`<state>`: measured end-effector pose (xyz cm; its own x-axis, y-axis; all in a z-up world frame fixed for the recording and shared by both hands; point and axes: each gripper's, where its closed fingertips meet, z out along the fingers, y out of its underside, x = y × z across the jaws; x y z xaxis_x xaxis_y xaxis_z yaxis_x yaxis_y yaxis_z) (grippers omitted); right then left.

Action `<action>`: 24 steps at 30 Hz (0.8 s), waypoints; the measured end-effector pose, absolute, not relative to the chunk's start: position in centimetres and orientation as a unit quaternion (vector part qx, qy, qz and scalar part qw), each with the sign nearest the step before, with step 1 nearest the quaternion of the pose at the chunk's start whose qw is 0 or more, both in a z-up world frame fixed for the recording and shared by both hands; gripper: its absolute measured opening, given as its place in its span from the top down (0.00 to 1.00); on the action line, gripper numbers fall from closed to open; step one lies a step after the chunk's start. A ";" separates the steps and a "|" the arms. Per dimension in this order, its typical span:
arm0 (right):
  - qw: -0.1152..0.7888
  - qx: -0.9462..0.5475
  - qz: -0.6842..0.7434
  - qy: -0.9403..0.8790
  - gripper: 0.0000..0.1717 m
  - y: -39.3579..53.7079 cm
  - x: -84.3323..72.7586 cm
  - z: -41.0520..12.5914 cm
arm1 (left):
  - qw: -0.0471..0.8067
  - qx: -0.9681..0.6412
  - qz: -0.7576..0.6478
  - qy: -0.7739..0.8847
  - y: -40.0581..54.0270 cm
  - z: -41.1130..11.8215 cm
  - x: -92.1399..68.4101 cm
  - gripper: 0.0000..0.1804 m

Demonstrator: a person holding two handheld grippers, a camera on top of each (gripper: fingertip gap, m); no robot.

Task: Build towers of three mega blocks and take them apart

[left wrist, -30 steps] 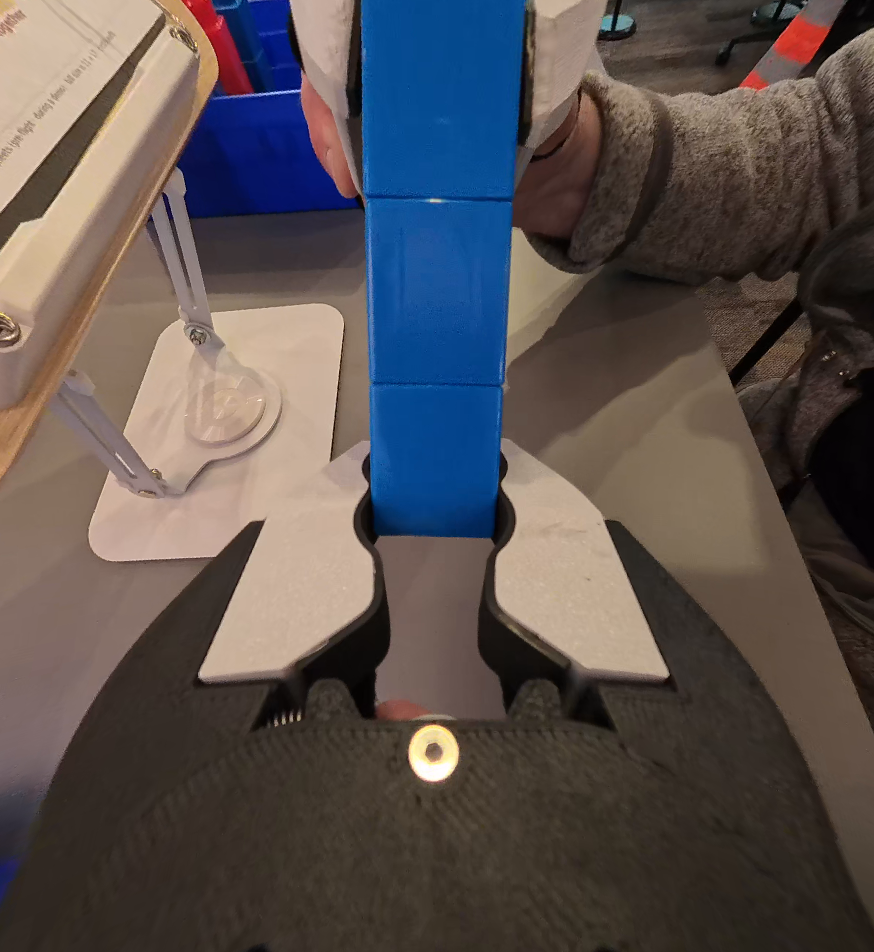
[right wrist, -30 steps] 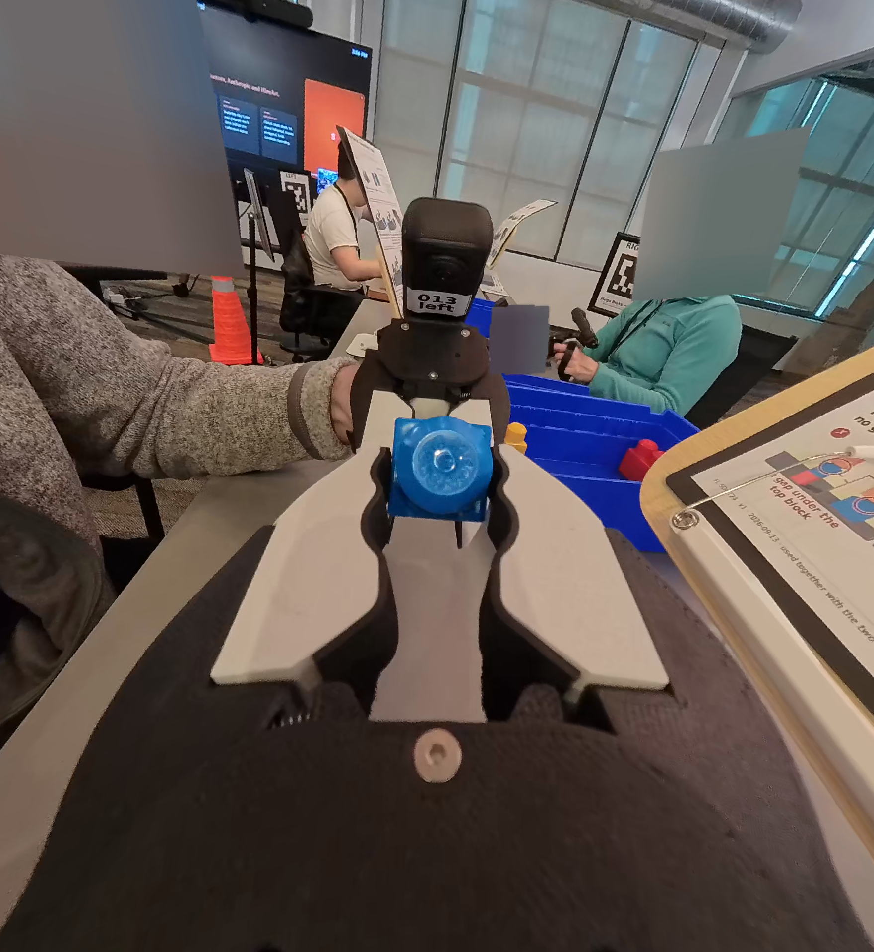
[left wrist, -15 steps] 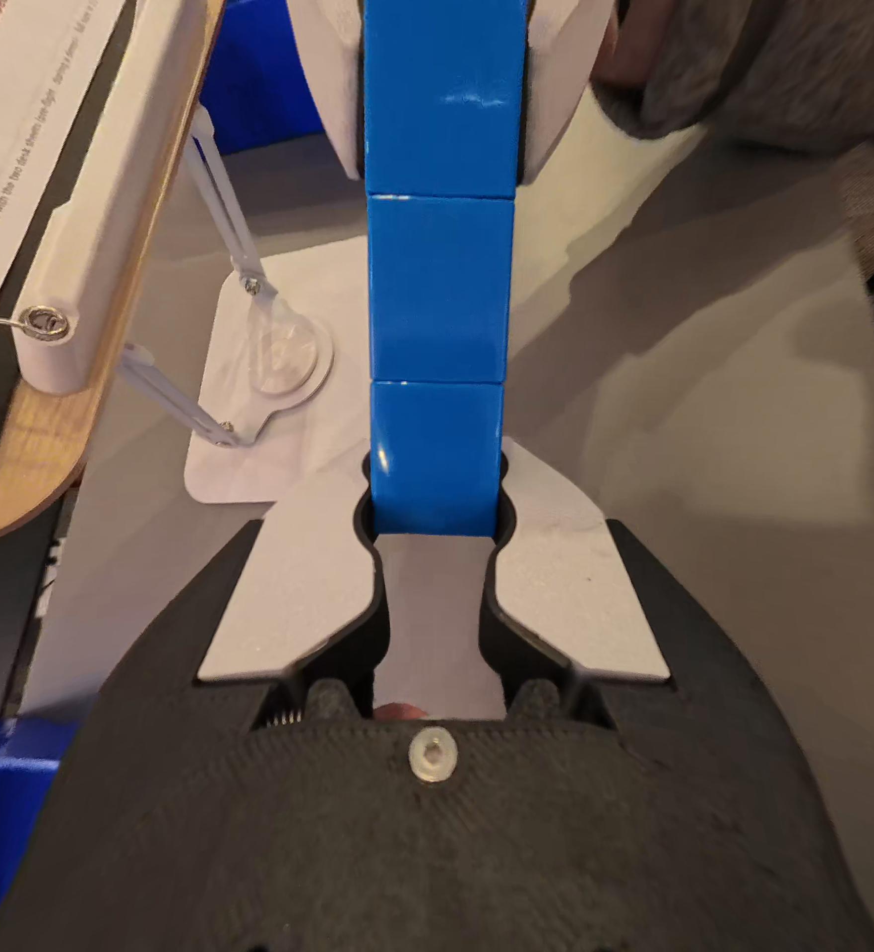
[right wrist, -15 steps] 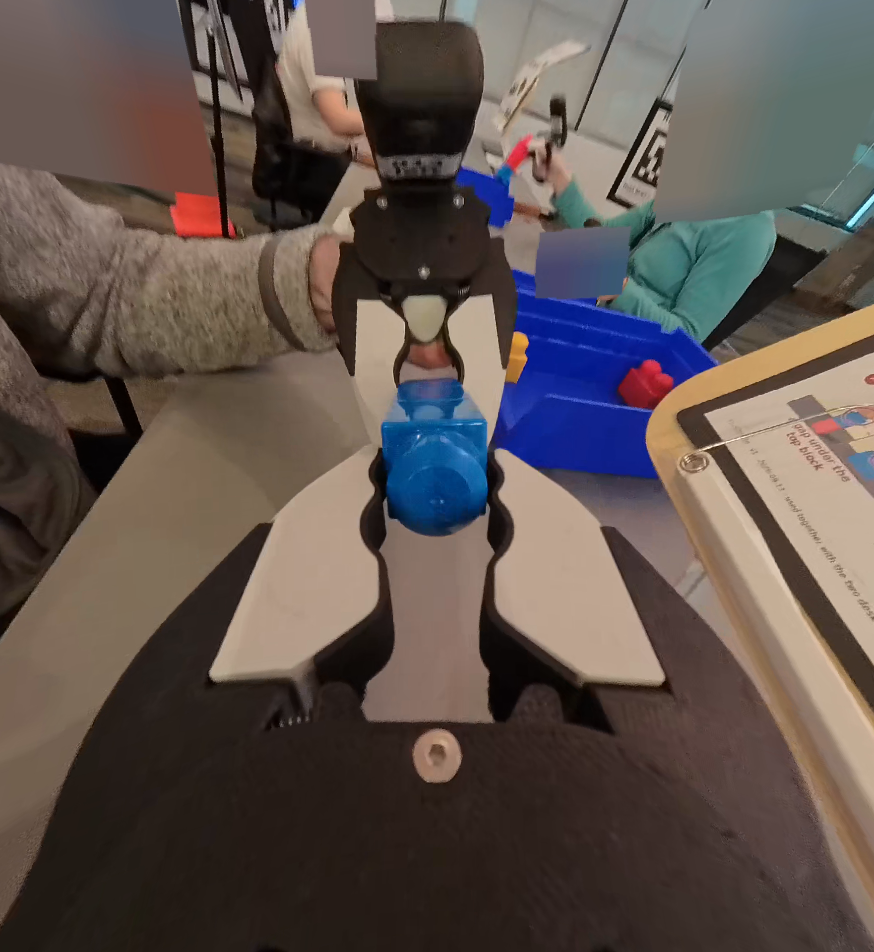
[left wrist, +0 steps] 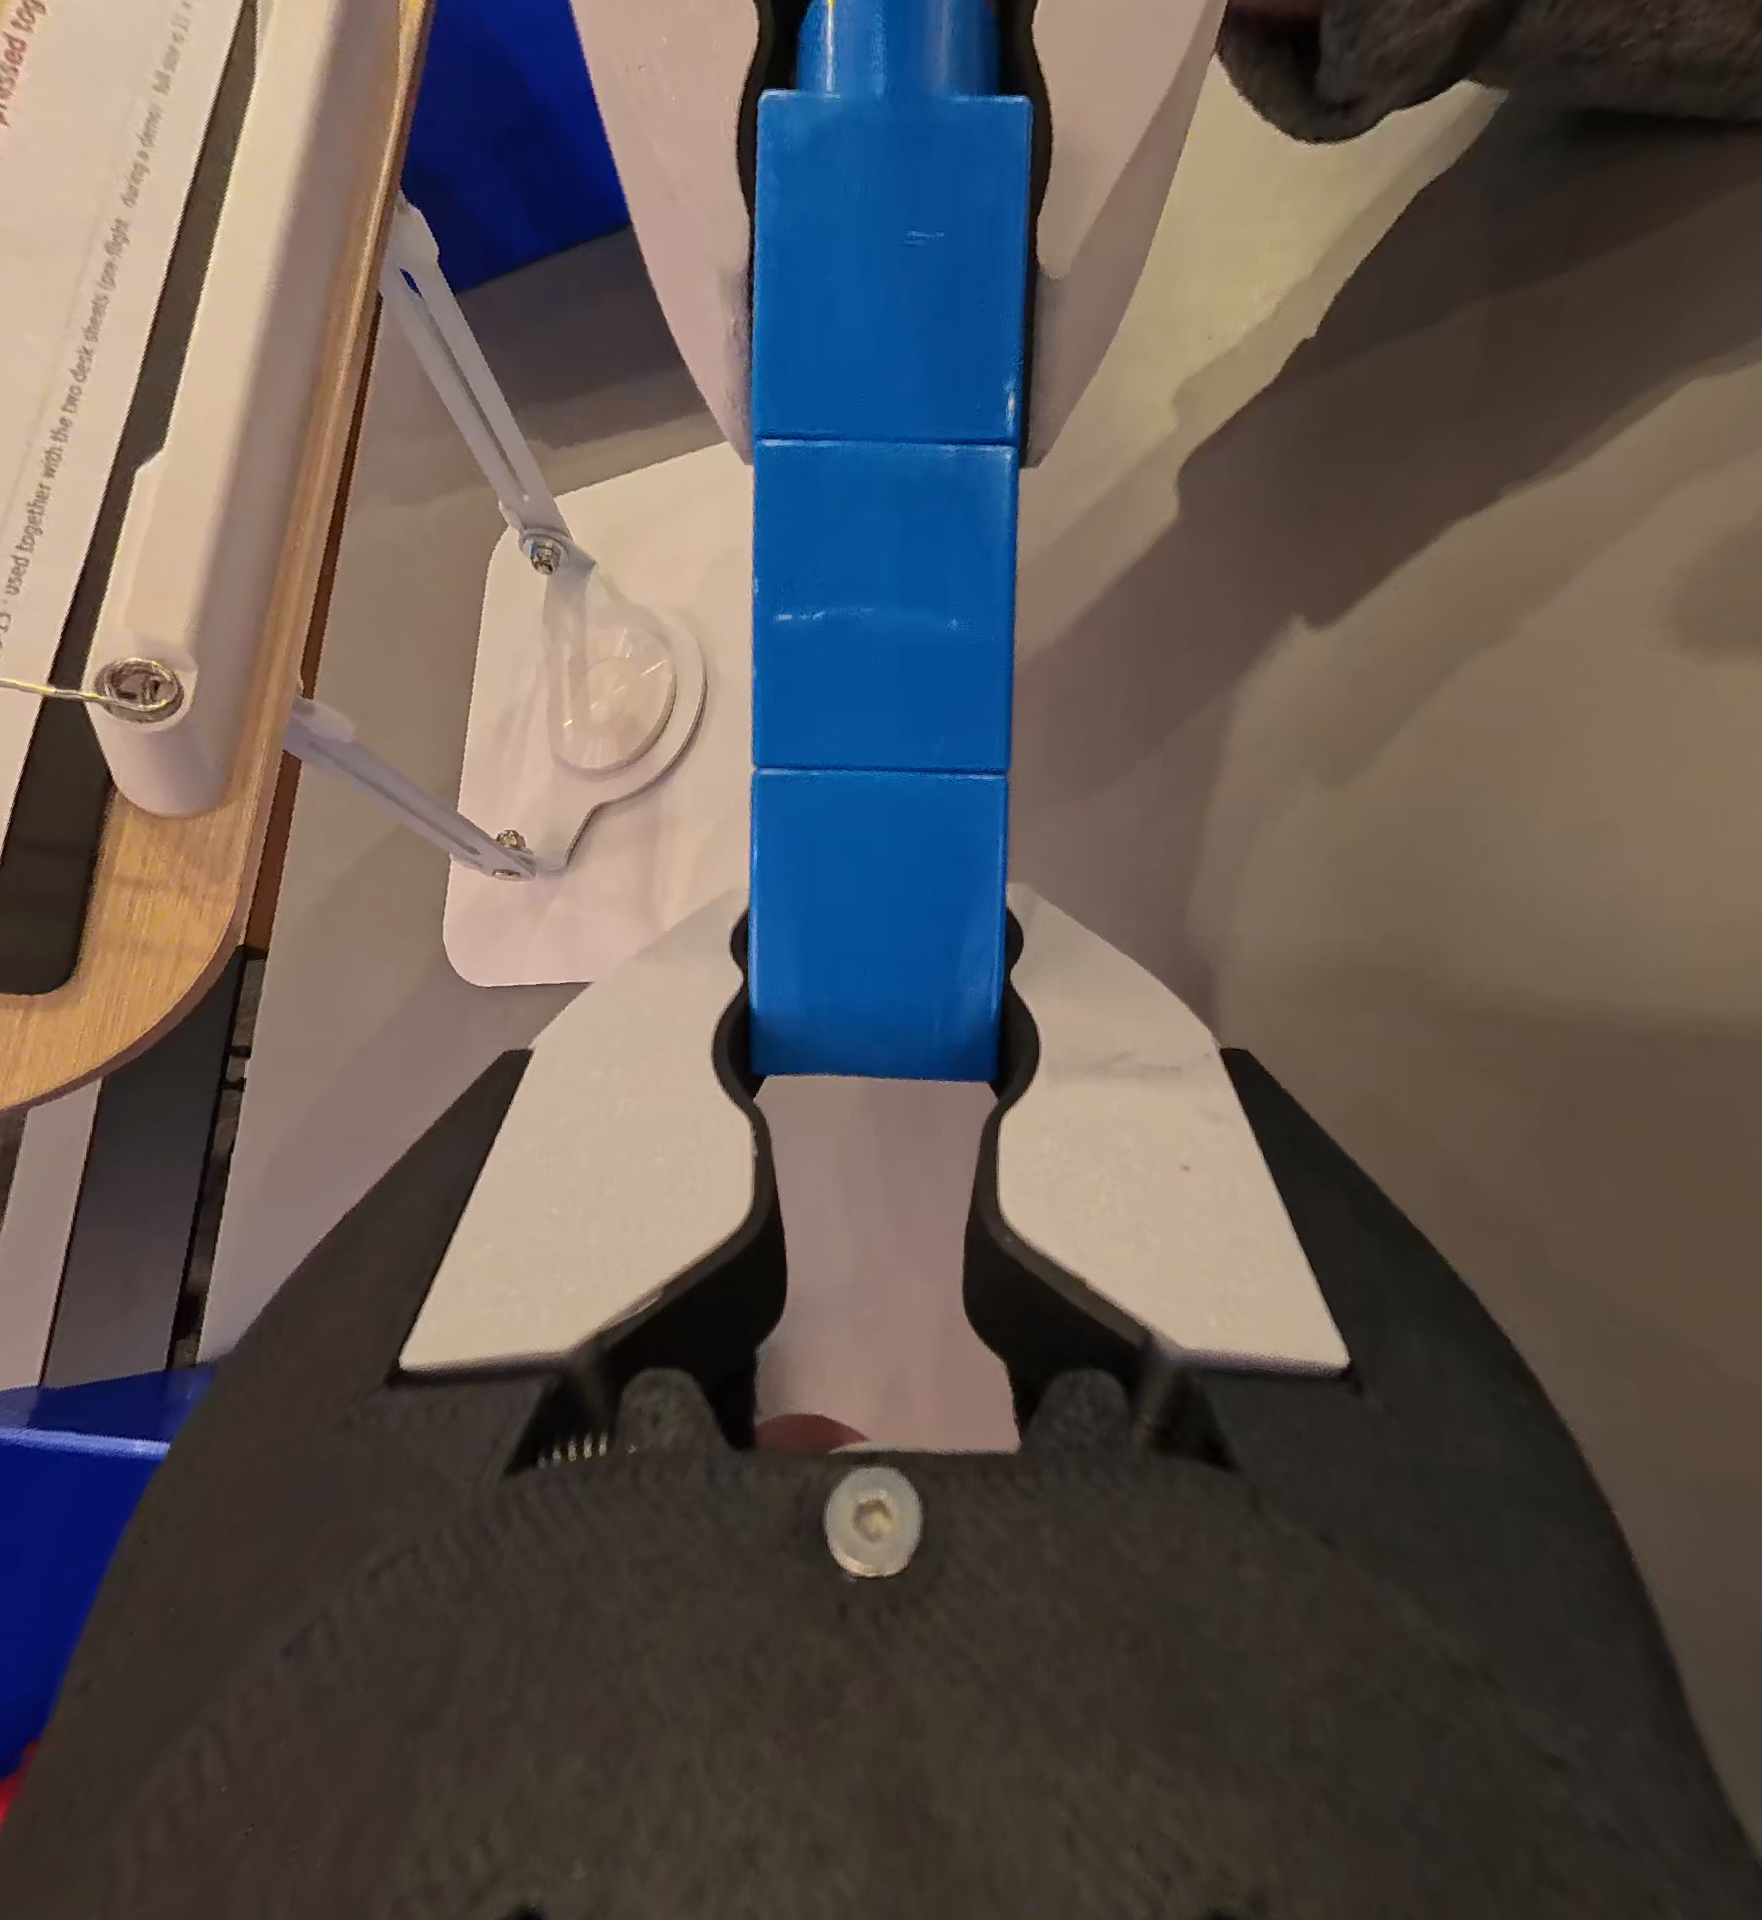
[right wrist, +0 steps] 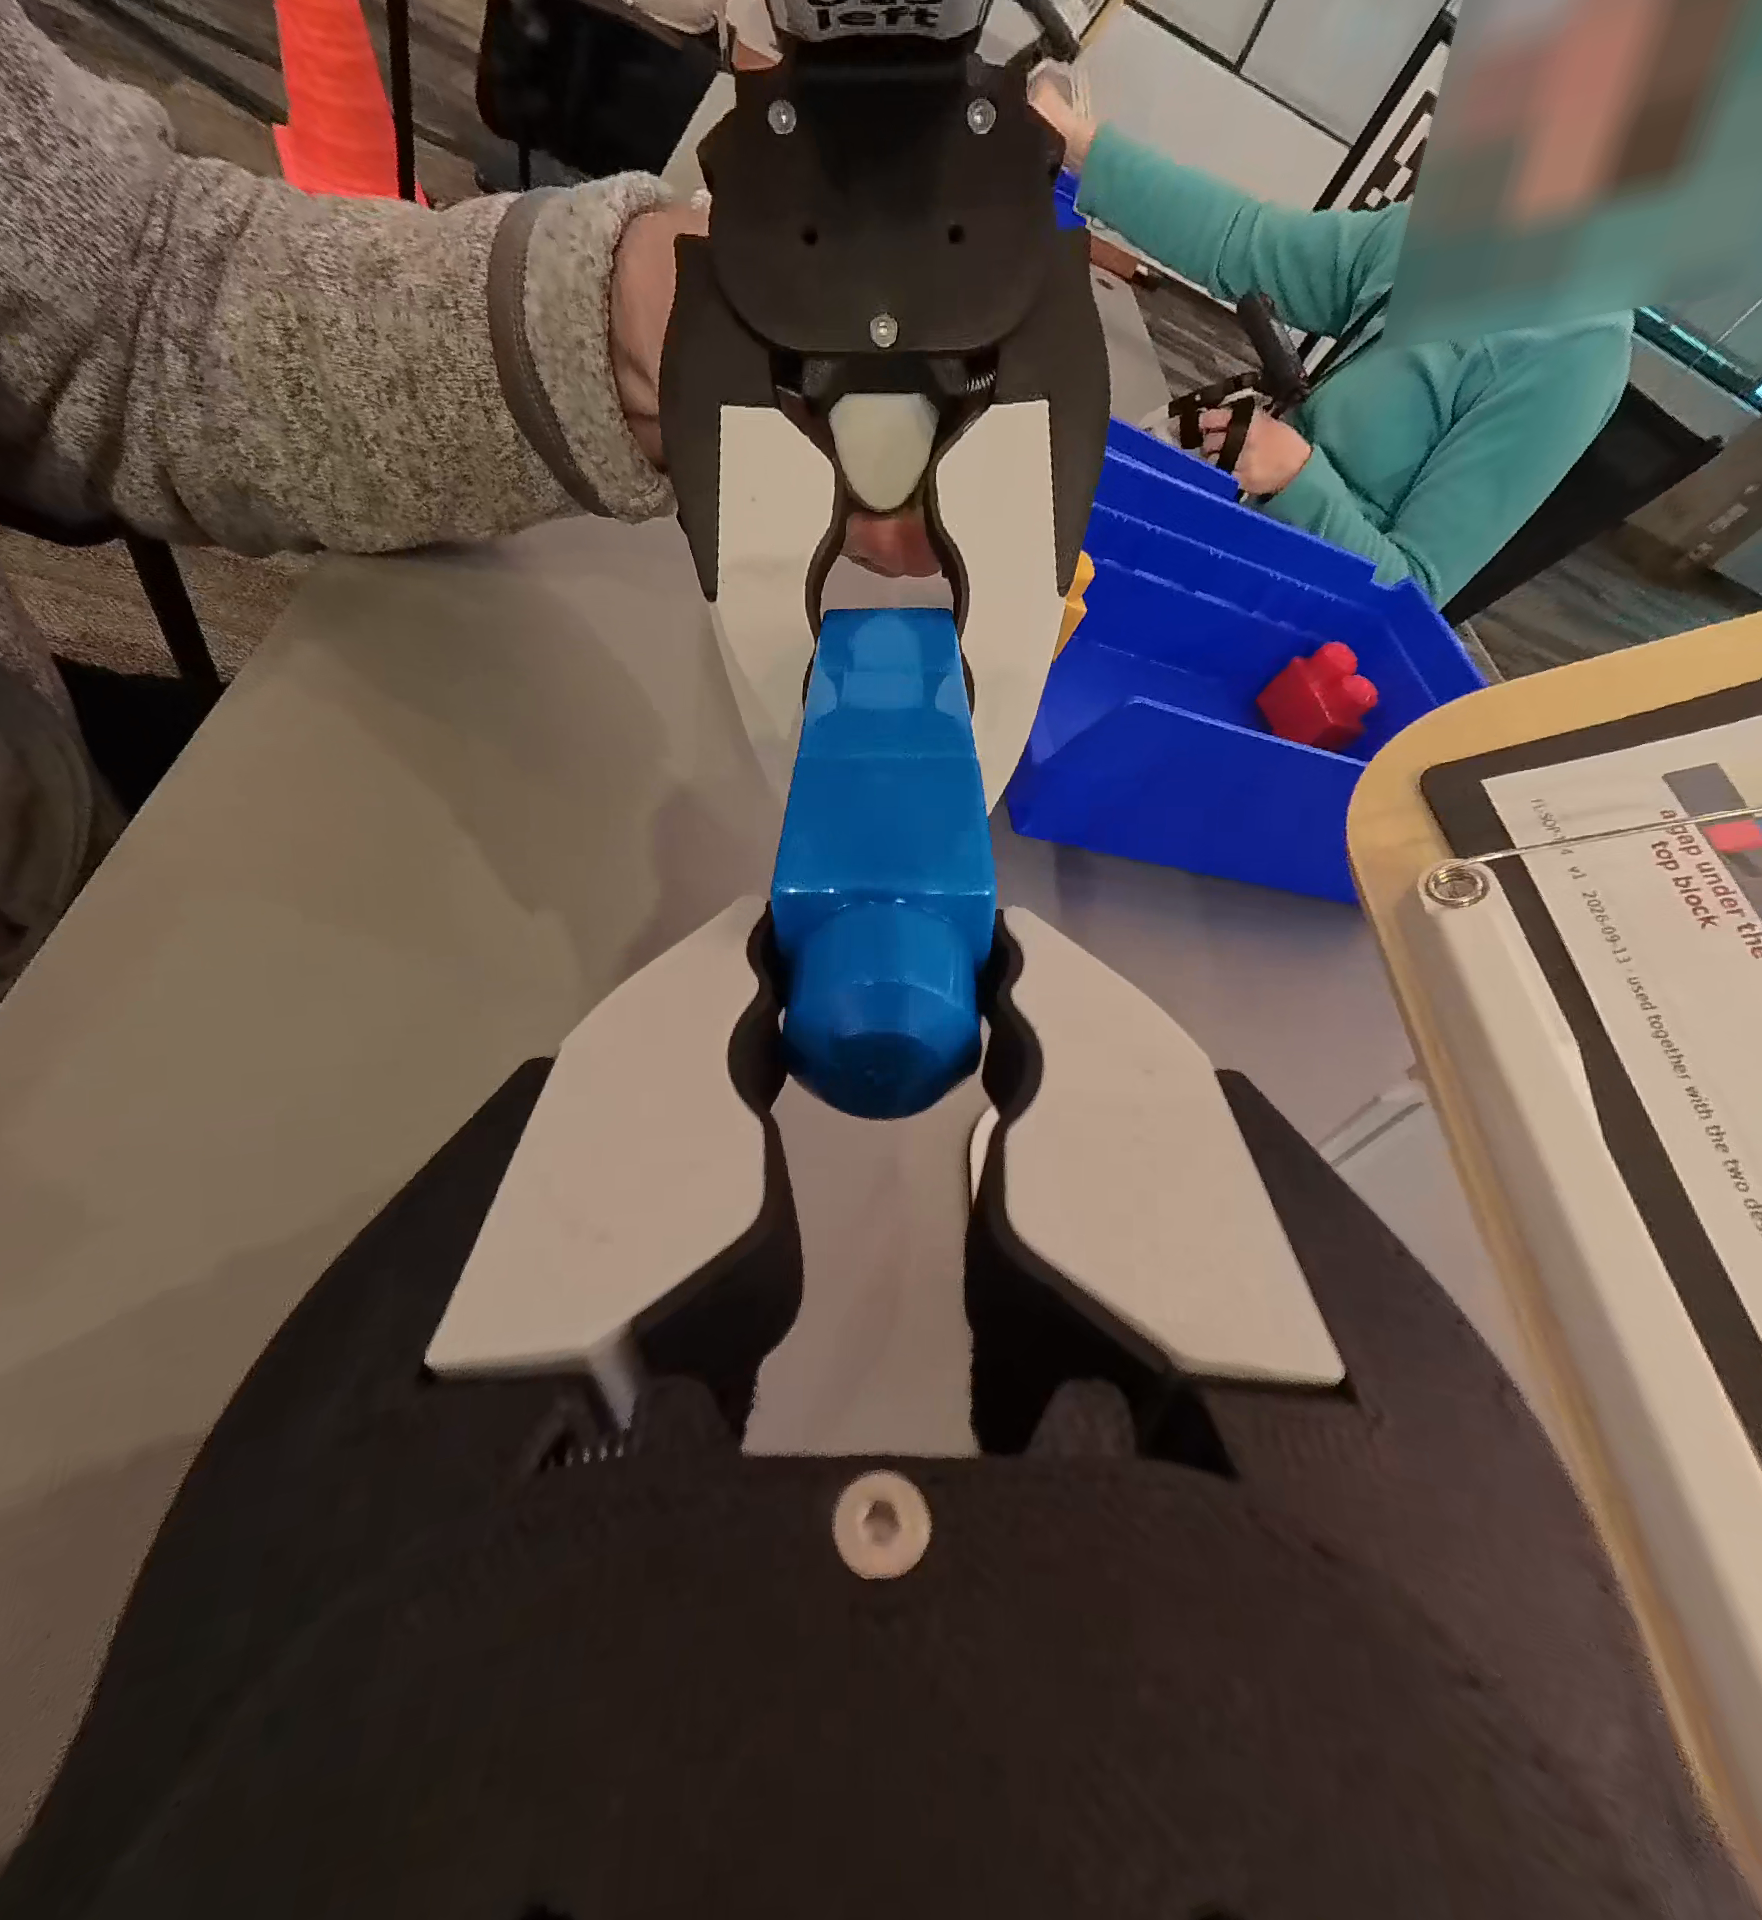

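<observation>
A tower of three blue blocks (left wrist: pixel 882 613) is hanging in the air above the grey table (left wrist: pixel 1479 935), lying almost level between the two grippers. The left gripper (left wrist: pixel 877 997) is gripping one end of it: the two white fingers (left wrist: pixel 638 1122) are standing about one block apart and are pressing on both sides of the nearest block. The flat bottom of that block is facing the left camera.

The right gripper (right wrist: pixel 882 997) is gripping the opposite end of the tower (right wrist: pixel 882 831). Its fingers (right wrist: pixel 1095 1122) are also a block's width apart and are closing on the sides of the block that carries the round stud, which is pointing toward the right camera. In the left wrist view the right gripper's white fingers are showing at the top, on both sides of the farthest block. In the right wrist view the left gripper is showing behind the tower, with a hand in a grey sleeve (right wrist: pixel 285 343) holding it.

The seams between the three blocks are looking tight and straight in the left wrist view.

A wooden board with a printed sheet (left wrist: pixel 56 499) is standing on a white stand (left wrist: pixel 586 748) at the left of the tower in the left wrist view. A blue bin (right wrist: pixel 1241 769) is sitting on the table beyond the tower, and a red block (right wrist: pixel 1313 694) is lying inside it. A yellow piece (right wrist: pixel 1076 603) is showing just behind the left gripper, beside the bin. A person in a teal top (right wrist: pixel 1428 395) is sitting farther back, and an orange cone (right wrist: pixel 337 94) is standing on the floor.
</observation>
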<state>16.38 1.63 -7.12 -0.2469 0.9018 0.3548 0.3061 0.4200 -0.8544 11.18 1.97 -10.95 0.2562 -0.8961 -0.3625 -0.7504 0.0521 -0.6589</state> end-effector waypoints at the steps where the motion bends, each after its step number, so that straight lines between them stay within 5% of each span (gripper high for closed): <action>1: 0.444 -0.423 0.328 -0.718 0.79 1.7 16.4 -7.3 | 0.401 -0.683 -0.084 0.604 2.0 -11.0 11.2 0.79; 19: 0.449 -0.449 0.336 -0.696 0.78 2.9 16.1 -7.3 | 0.429 -0.683 -0.130 0.577 2.7 -10.5 11.6 0.78; 21: 0.466 -0.450 0.365 -0.668 0.68 3.3 16.0 -6.4 | 0.442 -0.676 -0.175 0.562 2.7 -10.1 12.1 0.78; 24: 0.469 -0.457 0.413 -0.633 0.66 3.8 16.4 -5.1 | 0.474 -0.661 -0.257 0.521 2.8 -8.6 13.0 0.78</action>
